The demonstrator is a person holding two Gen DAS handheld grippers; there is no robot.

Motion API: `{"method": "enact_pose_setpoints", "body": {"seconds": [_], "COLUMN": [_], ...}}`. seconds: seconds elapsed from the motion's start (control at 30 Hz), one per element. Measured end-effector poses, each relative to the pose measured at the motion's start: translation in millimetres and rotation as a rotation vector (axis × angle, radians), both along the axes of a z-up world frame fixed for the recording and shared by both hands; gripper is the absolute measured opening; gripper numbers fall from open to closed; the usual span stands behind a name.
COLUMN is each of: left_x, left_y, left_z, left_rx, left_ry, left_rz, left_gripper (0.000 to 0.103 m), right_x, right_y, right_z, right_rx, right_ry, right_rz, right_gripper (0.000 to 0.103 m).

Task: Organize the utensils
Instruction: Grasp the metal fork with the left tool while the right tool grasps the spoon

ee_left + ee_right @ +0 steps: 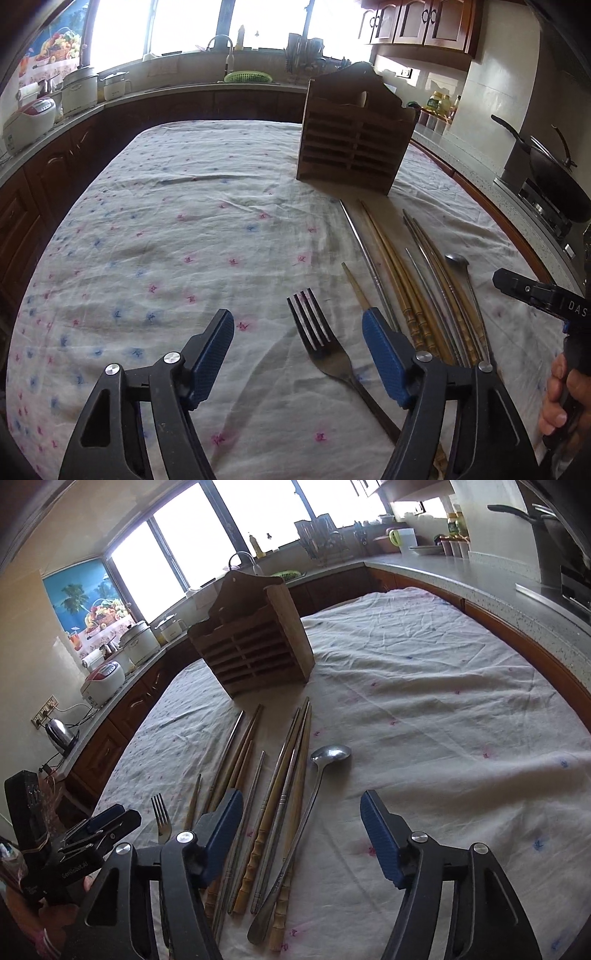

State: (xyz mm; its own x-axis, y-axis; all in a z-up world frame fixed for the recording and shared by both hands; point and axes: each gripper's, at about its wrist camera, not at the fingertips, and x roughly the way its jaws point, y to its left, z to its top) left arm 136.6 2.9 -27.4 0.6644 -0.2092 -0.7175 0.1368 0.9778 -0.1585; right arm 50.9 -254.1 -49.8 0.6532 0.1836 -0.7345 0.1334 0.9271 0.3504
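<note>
Left tongs [298, 336]: jaws spread, ribbed blue pads, nothing pinched; steel fork [320, 345] lies flat between them, untouched. Right tongs [302, 821]: jaws spread, empty, above spoon [314, 794] and chopsticks [273, 812] — knobbed bamboo, plain wood and slim metal, lined side by side. Slatted wooden holder [255, 646] stands upright beyond. Wrinkled flower-print cloth [443, 701] bare right of right tongs, left of left tongs. Lettering "DAS" on right tongs' body.
</note>
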Motion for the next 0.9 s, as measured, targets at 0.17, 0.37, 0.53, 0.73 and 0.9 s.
{"method": "enact_pose_setpoints", "body": {"seconds": [0.17, 0.37, 0.53, 0.73, 0.9], "left_x": [30.1, 44.0, 43.8, 29.2, 12.3], "left_y": [-0.9, -1.4, 4.0, 8.2, 14.8], "left_z": [-14.2, -21.1, -21.0, -5.9, 21.8], "left_rx": [-0.042, -0.096, -0.133, -0.156, -0.161], "left_ry": [0.076, 0.088, 0.071, 0.025, -0.04], "left_rz": [-0.034, -0.089, -0.107, -0.12, -0.125], "left_gripper": [0.037, 0.011, 0.003, 0.001, 0.001], "right_x": [18.2, 39.3, 43.2, 28.0, 18.8], "right_y": [-5.1, -3.3, -7.5, -4.8, -8.8], "right_z": [-18.3, -27.8, -29.9, -7.1, 12.4], "right_rx": [0.04, 0.046, 0.08, 0.063, 0.075], "right_ry": [0.079, 0.109, 0.109, 0.038, -0.014], "right_rz": [0.003, 0.029, 0.031, 0.037, 0.027], "right_gripper": [0.05, 0.033, 0.003, 0.002, 0.002]}}
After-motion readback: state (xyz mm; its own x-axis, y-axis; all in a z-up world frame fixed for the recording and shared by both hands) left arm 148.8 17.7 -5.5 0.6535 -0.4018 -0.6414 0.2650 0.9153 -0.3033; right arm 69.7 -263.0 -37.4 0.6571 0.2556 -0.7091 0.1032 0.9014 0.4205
